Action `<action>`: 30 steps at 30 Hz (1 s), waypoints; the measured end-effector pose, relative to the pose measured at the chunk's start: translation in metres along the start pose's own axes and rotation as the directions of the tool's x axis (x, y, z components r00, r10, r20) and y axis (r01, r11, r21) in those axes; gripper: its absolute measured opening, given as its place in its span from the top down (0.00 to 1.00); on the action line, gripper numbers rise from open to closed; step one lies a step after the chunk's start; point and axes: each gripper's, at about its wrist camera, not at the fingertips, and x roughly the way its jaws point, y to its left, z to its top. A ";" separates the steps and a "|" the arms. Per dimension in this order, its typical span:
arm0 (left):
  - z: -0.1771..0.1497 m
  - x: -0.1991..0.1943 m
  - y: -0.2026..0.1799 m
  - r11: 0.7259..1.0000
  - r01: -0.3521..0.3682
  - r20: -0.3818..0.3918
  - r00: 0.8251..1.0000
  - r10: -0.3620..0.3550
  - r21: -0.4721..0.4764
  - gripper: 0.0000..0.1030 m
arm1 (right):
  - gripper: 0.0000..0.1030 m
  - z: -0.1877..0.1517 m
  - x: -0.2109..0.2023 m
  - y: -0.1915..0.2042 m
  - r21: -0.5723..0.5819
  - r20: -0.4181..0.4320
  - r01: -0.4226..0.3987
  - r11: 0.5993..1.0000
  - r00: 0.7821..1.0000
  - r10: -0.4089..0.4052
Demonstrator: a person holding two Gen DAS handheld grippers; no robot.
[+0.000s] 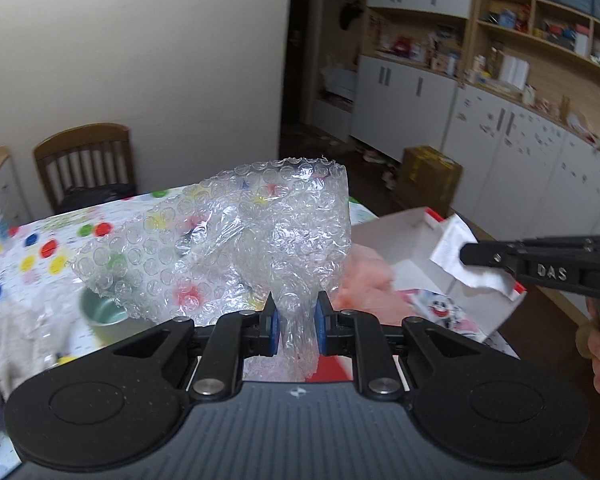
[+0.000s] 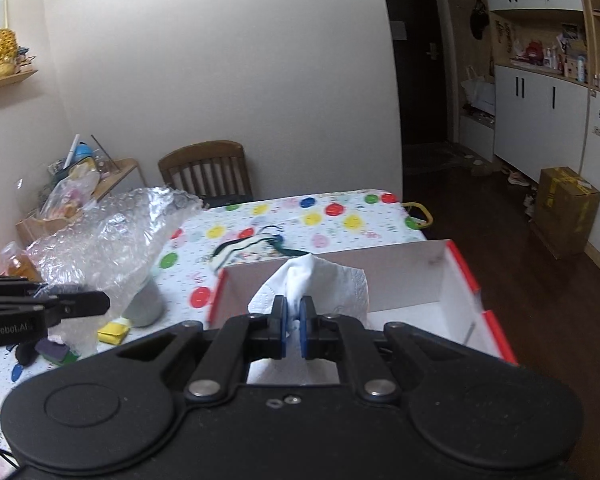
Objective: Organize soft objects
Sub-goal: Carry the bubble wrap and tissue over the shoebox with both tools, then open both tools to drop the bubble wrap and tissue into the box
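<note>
My left gripper (image 1: 295,322) is shut on a crumpled sheet of clear bubble wrap (image 1: 236,236), which fans up and out over the dotted table. In the right wrist view the same bubble wrap (image 2: 104,240) hangs at the left with the left gripper (image 2: 100,304) under it. My right gripper (image 2: 293,328) is shut on a white paper tissue (image 2: 320,284), held above the open white box with red edges (image 2: 456,280). The left wrist view shows the right gripper (image 1: 466,254) at the right, the tissue (image 1: 452,248) in its tip, over the box (image 1: 384,240).
The table wears a cloth with coloured dots (image 2: 320,216). On it lie a green and white cord (image 2: 256,246), a grey-green cup (image 2: 146,300), a yellow block (image 2: 114,332) and a dark sponge (image 2: 52,350). A wooden chair (image 2: 208,172) stands behind. Something pink (image 1: 364,280) lies by the box.
</note>
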 end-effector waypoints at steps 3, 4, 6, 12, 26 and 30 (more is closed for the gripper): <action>0.004 0.015 -0.021 1.000 0.023 -0.029 0.999 -0.022 0.017 0.84 | 0.95 0.003 0.001 -0.020 0.007 -0.002 0.009 1.000 1.000 -0.009; 0.005 0.021 -0.027 0.999 0.034 -0.042 0.999 -0.033 0.018 0.84 | 0.95 0.004 0.002 -0.027 0.012 -0.003 0.010 1.000 1.000 -0.010; 0.006 0.030 -0.037 0.998 0.056 -0.063 0.997 -0.054 0.026 0.84 | 0.95 0.007 0.004 -0.039 0.015 -0.003 0.017 1.000 1.000 -0.017; 0.003 0.055 -0.073 0.993 0.102 -0.123 0.988 -0.094 0.059 0.84 | 0.95 0.013 0.014 -0.070 0.027 -0.020 0.021 0.999 1.000 -0.020; -0.008 0.117 -0.107 0.990 0.136 -0.276 0.954 -0.119 0.041 0.84 | 0.95 0.012 0.065 -0.102 0.037 -0.110 0.012 0.999 0.994 -0.007; -0.010 0.131 -0.108 0.991 0.129 -0.303 0.946 -0.115 0.025 0.84 | 0.95 0.008 0.077 -0.102 0.009 -0.143 0.007 1.000 0.990 -0.006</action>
